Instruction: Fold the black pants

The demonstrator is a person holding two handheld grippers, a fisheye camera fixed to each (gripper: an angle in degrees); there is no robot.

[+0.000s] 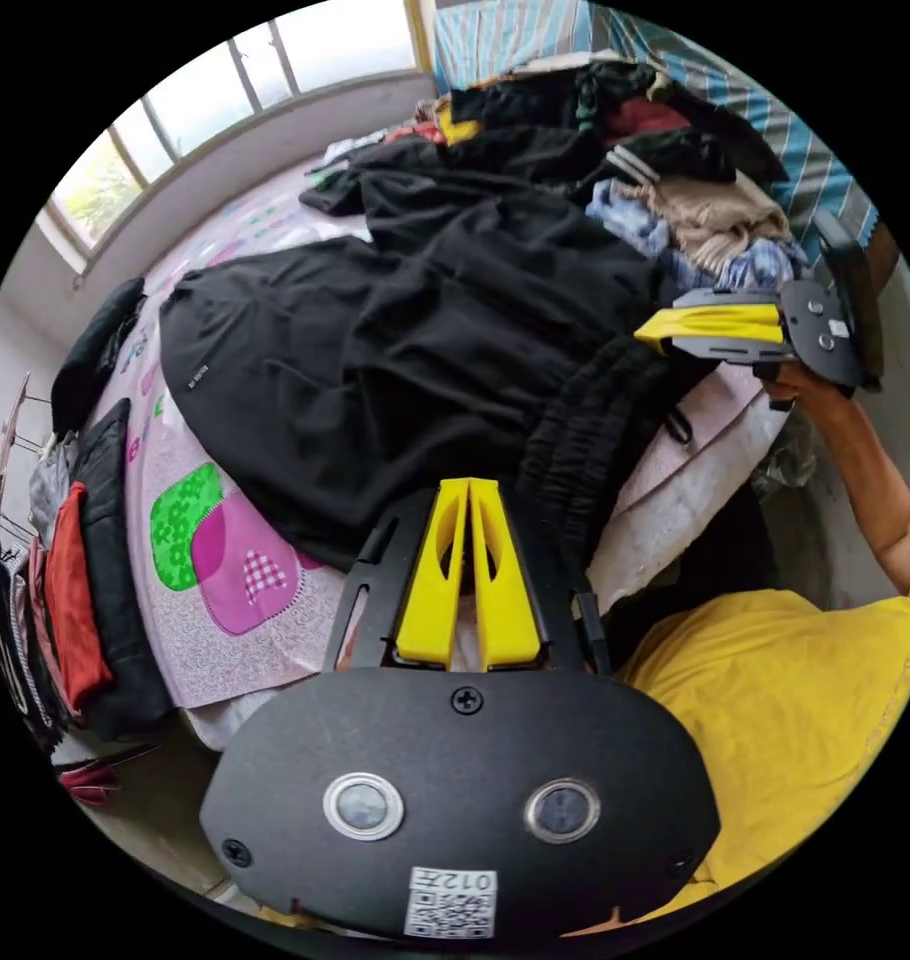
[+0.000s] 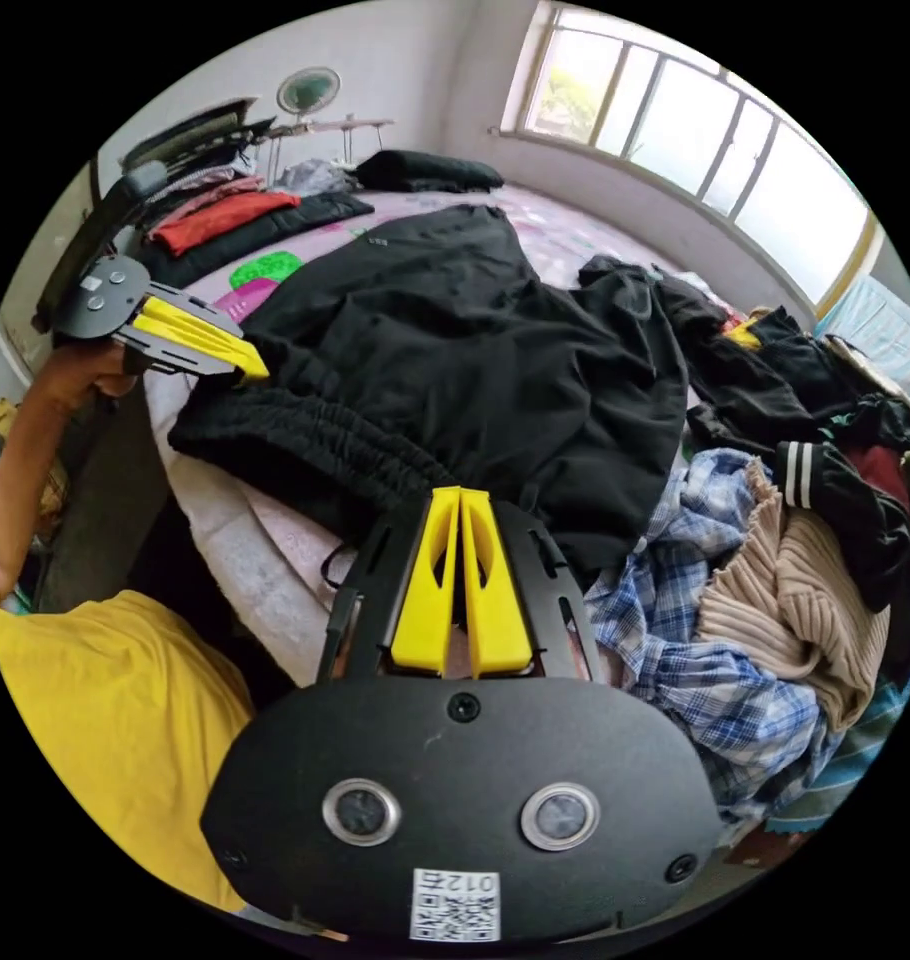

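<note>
Black pants [image 1: 395,350] sprawl beside heaped clothes [image 1: 675,170] on the bed [image 1: 245,620].

Patterned bed [image 1: 225,600] under black pants [image 1: 395,350], folded stack [image 1: 95,580], clothes heap [image 2: 775,580].

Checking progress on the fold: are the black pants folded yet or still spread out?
Spread out, not folded. The black pants lie open and rumpled across the bed, gathered waistband at the near edge.

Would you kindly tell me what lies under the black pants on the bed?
The black pants lie spread on a pink patterned bedsheet, which shows around their edges. At one side they overlap a pile of clothes. Whatever sits beneath their middle is covered.
</note>
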